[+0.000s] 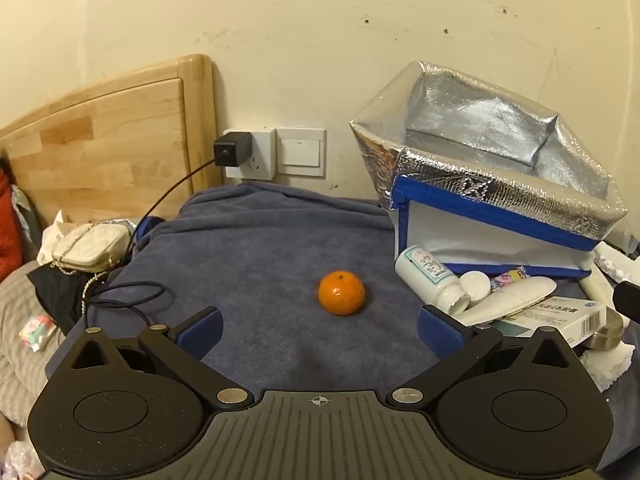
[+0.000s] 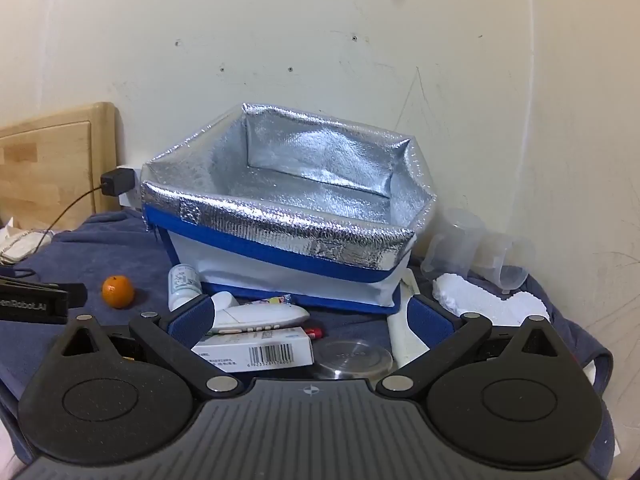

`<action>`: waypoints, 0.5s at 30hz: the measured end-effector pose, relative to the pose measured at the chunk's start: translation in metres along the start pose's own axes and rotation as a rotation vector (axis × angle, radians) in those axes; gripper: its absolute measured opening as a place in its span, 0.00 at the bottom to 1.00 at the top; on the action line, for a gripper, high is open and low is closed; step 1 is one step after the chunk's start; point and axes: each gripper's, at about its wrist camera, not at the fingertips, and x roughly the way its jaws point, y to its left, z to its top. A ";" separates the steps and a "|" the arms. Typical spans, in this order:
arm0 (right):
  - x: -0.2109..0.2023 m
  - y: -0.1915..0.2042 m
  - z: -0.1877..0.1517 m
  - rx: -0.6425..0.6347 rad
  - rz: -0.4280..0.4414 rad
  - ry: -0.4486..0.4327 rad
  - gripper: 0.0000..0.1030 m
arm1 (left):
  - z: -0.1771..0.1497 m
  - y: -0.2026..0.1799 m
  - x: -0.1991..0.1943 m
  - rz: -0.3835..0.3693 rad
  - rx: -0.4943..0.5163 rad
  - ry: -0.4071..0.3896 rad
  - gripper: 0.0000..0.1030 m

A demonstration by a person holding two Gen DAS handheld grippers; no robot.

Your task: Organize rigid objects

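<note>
Now, with both sets of fingers wide open and empty, centre the left gripper (image 1: 320,330) on the orange (image 1: 341,293) lying alone on the blue towel (image 1: 260,248), close gently, then lift toward the foil-lined bag (image 1: 492,160).

Orange (image 1: 341,293) alone on towel; bottle (image 1: 430,278), remote (image 2: 256,315), box (image 2: 256,350), tin (image 2: 352,358) clustered before open, tilted bag (image 2: 280,236).
</note>
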 end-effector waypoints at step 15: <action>-0.004 -0.026 -0.001 0.057 0.011 0.016 1.00 | 0.001 -0.002 -0.010 -0.002 0.010 -0.020 1.00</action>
